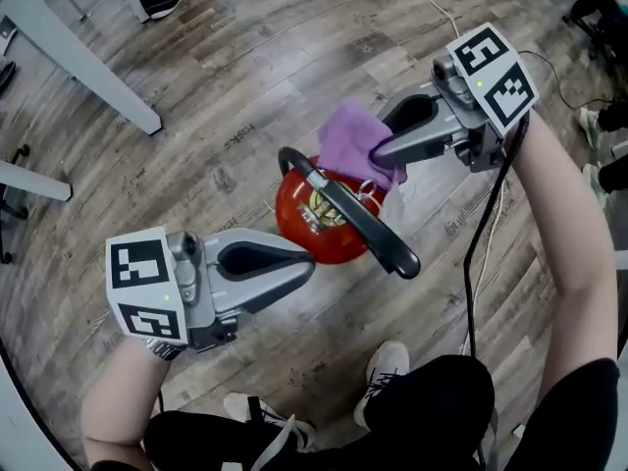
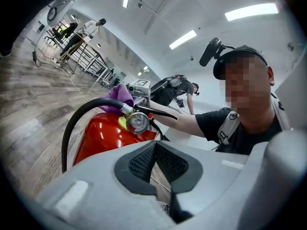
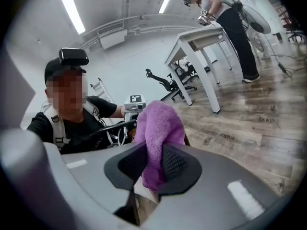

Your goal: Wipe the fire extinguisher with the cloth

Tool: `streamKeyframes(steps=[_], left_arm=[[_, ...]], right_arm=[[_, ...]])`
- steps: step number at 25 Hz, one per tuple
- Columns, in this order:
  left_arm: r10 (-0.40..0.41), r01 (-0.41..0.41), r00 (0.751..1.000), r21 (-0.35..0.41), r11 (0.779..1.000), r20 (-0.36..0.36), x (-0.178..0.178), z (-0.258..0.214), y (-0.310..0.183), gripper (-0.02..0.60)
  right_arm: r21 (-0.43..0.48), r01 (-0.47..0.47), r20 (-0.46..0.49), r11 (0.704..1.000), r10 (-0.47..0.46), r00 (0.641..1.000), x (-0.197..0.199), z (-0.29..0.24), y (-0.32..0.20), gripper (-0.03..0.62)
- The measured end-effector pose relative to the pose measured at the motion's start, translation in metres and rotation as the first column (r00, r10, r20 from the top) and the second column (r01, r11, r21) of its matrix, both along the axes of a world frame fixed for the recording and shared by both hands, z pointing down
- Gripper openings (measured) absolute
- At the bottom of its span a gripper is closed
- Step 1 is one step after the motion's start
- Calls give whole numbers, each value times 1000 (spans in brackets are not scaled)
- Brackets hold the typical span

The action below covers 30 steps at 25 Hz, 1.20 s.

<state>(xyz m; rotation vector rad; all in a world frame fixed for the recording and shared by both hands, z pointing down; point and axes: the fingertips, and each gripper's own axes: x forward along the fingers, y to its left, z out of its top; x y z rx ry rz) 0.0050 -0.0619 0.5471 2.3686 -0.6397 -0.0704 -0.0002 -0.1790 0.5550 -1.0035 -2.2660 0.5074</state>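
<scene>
So the fire extinguisher (image 1: 312, 219) stands upright on the floor (image 1: 245, 67). The right gripper (image 1: 379, 154) pinches the purple cloth (image 1: 353, 141) right by its top, red body straight below. The left gripper (image 1: 308, 263) is pressed together, empty, just beside it.

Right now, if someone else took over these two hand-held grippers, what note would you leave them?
Left gripper: shut, empty, tip beside the red metal fire extinguisher, which stands on the wooden floor; contact unclear.
Right gripper: shut on the purple fluffy cloth, at the extinguisher's top.
Done: cloth in grip; how much is wiped cannot be told.
Left: wipe the red body.
</scene>
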Motion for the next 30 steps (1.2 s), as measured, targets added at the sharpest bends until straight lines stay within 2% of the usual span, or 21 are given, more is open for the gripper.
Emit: streamKeyframes(steps=[3, 5, 8, 11, 13, 15, 17, 19, 22, 24, 26, 28, 30], left_arm=[[29, -29, 1000, 5, 1000, 3, 8, -6, 4, -3], [37, -37, 999, 4, 999, 3, 12, -7, 5, -3], [53, -53, 999, 3, 999, -5, 19, -9, 9, -3], [66, -66, 998, -2, 998, 4, 24, -4, 17, -3], [68, -68, 998, -9, 998, 13, 25, 0, 20, -3], [62, -62, 998, -21, 998, 12, 24, 3, 21, -3], [53, -53, 999, -35, 998, 5, 22, 6, 22, -3], [47, -47, 999, -48, 998, 2, 22, 10, 22, -3], [34, -34, 999, -63, 997, 2, 20, 14, 23, -3], [21, -21, 1000, -76, 997, -7, 20, 17, 25, -3], [9, -11, 1000, -87, 996, -19, 20, 19, 27, -3], [0, -2, 1000, -95, 996, -28, 20, 22, 29, -3], [-5, 2, 999, -100, 995, -34, 20, 25, 32, -3]], right_arm=[[52, -26, 23, 998, 25, 999, 10, -7, 12, 72], [61, -90, 43, 994, 87, 995, 12, -5, 13, 72], [-22, -246, 87, 969, 247, 965, 17, 3, 6, 72], [-177, -399, 122, 900, 422, 898, 27, 23, -3, 72], [-222, -466, 97, 856, 495, 863, 38, 56, -3, 72], [-258, -521, 29, 814, 545, 838, 46, 102, 5, 72], [-317, -587, -59, 745, 602, 796, 50, 151, 12, 72], [-335, -659, -150, 674, 652, 743, 54, 201, 16, 72], [-277, -764, -297, 582, 704, 645, 62, 288, 23, 72], [-183, -819, -402, 544, 719, 567, 69, 349, 33, 72], [-95, -852, -472, 515, 730, 494, 74, 388, 44, 71], [-62, -867, -494, 495, 740, 457, 77, 399, 45, 71], [-46, -871, -492, 490, 747, 446, 77, 393, 46, 71]])
